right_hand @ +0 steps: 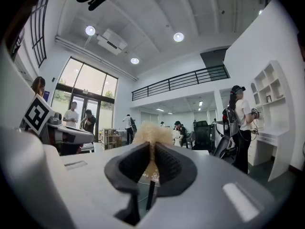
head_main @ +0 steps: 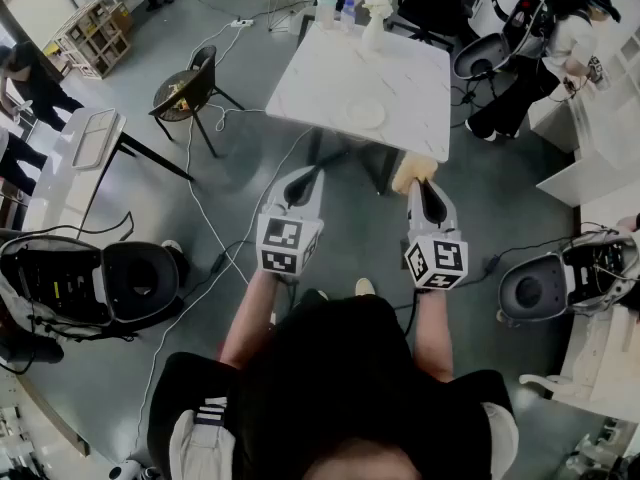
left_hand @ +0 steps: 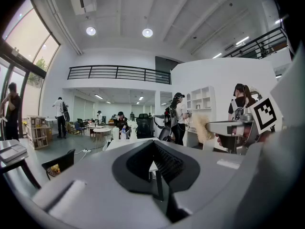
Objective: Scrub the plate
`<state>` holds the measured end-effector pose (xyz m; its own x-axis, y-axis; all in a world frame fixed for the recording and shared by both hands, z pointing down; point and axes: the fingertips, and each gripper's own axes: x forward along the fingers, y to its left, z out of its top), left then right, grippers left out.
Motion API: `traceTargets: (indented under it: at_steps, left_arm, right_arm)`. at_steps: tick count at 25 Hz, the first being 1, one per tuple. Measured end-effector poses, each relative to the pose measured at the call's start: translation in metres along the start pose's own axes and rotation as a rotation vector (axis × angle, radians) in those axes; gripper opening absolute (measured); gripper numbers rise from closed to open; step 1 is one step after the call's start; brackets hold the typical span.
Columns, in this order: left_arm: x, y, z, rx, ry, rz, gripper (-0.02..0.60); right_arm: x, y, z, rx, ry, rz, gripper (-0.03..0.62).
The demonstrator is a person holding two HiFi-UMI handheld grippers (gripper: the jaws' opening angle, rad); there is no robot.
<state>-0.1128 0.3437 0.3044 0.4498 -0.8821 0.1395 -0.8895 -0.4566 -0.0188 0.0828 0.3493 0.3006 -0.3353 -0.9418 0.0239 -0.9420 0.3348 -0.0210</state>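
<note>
A white plate (head_main: pixel 366 113) lies on the white marble-topped table (head_main: pixel 330 78), ahead of both grippers and apart from them. My right gripper (head_main: pixel 424 180) is shut on a fuzzy tan scrubbing sponge (head_main: pixel 412 171), held level short of the table's near edge. In the right gripper view the sponge (right_hand: pixel 152 133) bulges out above the closed jaws of the right gripper (right_hand: pixel 151 163). My left gripper (head_main: pixel 303 178) is shut with nothing in it, and in its own view the left gripper (left_hand: pixel 155 168) has its jaws pressed together. That view also has the sponge (left_hand: pixel 204 128) at the right.
A white vase with flowers (head_main: pixel 375 18) and bottles (head_main: pixel 327 8) stand at the table's far end. A black chair (head_main: pixel 190 93) and a white desk (head_main: pixel 90 143) are at the left. Cables (head_main: pixel 205 218) cross the floor. Dark seats (head_main: pixel 135 280) (head_main: pixel 540 288) flank me. People stand around the room.
</note>
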Motion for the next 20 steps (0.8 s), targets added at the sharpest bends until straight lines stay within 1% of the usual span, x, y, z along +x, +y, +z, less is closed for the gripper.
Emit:
traceTargets:
  at_steps: [5,9,15,20]
  left_arm:
    - [-0.005,-0.001,0.001,0.0,0.002,-0.001,0.006]
    - [-0.008,0.0,0.001,0.0,0.007,-0.005,0.006]
    - [-0.008,0.02,-0.009,-0.015,0.02,-0.001,0.006]
    - [-0.001,0.021,-0.013,-0.03,0.022,0.007,0.006]
  right_arm:
    - [-0.004,0.004,0.002,0.0,-0.001,0.0,0.037]
    - [-0.005,0.006,0.006,0.027,-0.011,-0.001,0.037]
    - [0.009,0.019,0.0,0.021,0.011,0.002,0.038]
    - [0.018,0.016,-0.004,0.021,0.026,0.016,0.038]
